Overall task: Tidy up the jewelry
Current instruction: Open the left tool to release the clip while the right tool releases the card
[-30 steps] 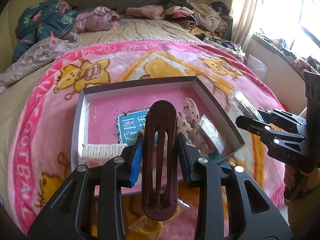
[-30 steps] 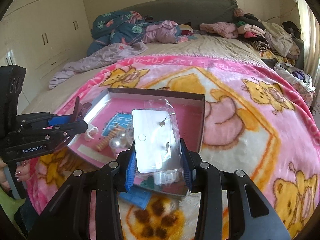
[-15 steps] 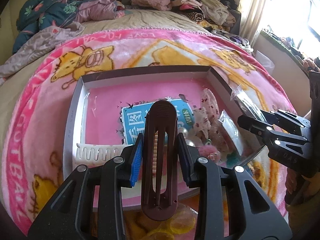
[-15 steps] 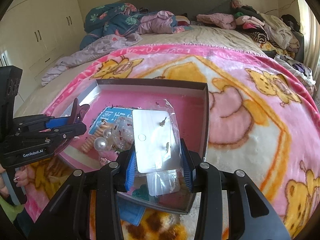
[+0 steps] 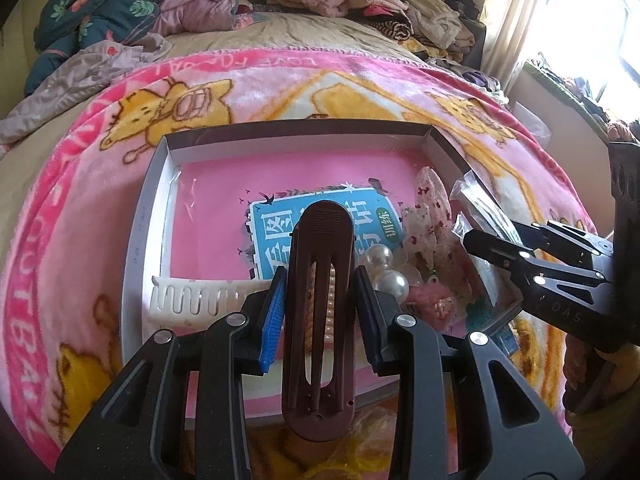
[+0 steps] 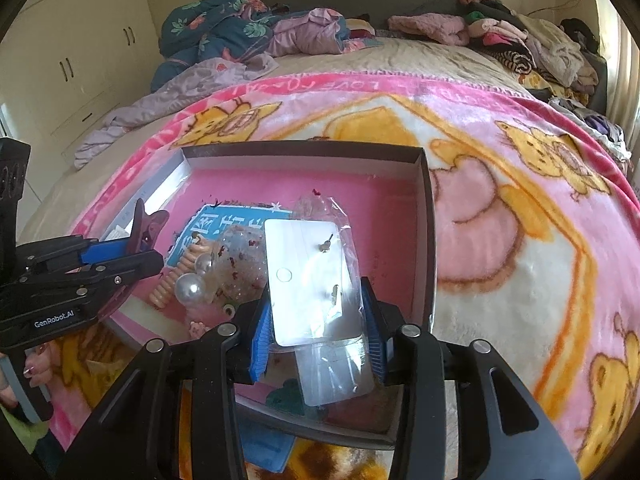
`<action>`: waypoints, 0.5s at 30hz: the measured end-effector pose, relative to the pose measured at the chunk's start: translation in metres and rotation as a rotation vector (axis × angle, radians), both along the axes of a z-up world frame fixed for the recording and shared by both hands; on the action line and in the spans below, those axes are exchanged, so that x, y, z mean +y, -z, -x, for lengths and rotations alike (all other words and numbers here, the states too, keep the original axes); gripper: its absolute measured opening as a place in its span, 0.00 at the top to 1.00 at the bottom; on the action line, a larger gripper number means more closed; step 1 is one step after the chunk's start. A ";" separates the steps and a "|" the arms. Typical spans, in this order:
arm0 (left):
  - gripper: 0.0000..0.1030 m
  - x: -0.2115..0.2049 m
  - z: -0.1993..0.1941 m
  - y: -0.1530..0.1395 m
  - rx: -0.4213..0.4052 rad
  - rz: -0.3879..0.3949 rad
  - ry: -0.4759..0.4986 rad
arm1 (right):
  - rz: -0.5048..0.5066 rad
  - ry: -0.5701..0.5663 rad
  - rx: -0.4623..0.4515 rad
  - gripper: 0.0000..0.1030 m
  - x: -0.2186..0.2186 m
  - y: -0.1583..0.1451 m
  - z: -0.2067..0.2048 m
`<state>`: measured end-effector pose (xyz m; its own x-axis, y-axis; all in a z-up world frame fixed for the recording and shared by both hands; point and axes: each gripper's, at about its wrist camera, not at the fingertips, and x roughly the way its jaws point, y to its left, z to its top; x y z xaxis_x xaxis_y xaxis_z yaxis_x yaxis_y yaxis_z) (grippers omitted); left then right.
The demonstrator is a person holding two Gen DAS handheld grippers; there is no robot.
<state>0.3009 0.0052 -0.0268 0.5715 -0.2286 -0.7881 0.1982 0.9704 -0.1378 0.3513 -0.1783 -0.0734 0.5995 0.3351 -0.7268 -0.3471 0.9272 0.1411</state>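
- Your left hand-held gripper point(image 5: 320, 300) is clamped on a brown hair clip point(image 5: 320, 320), which stands lengthwise between the blue pads at lower centre of the left wrist view.
- Your right hand-held gripper point(image 6: 318, 324) has a bagged earring card point(image 6: 308, 280) between its pads; the jaws have just been opening a little, and whether the pads press the bag you cannot tell from the right wrist view.
- The box point(image 5: 280, 140) sits mid-frame on the pink blanket point(image 5: 72, 240). Its far wall runs across the centre of the frame and its right corner point(image 5: 430, 132) sits right of centre.
- In the left wrist view, the far half of the box floor is bare pink, the open room between the walls.
- The near half is crowded: a white comb point(image 5: 200, 294) lies along the left wall at lower left, a blue label point(image 5: 280, 236) is at centre, and pearls point(image 5: 386, 270) with other small pieces pile up at the right.
- In the right wrist view, the strip of floor beside the right wall point(image 6: 426, 240) is bare.
- The right gripper enters the left wrist view from the right edge, over the box's right wall.
- Clothes point(image 6: 240, 28) are heaped at the top of the frame, well apart from the box.
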 end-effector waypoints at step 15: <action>0.49 0.004 0.020 -0.020 -0.049 0.012 -0.007 | -0.001 0.042 -0.045 0.28 -0.015 -0.016 0.040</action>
<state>0.2805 0.0097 -0.0065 0.6113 -0.2341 -0.7560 0.1983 0.9701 -0.1401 0.3115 -0.1935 -0.0573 0.6451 0.3096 -0.6985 -0.3136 0.9410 0.1275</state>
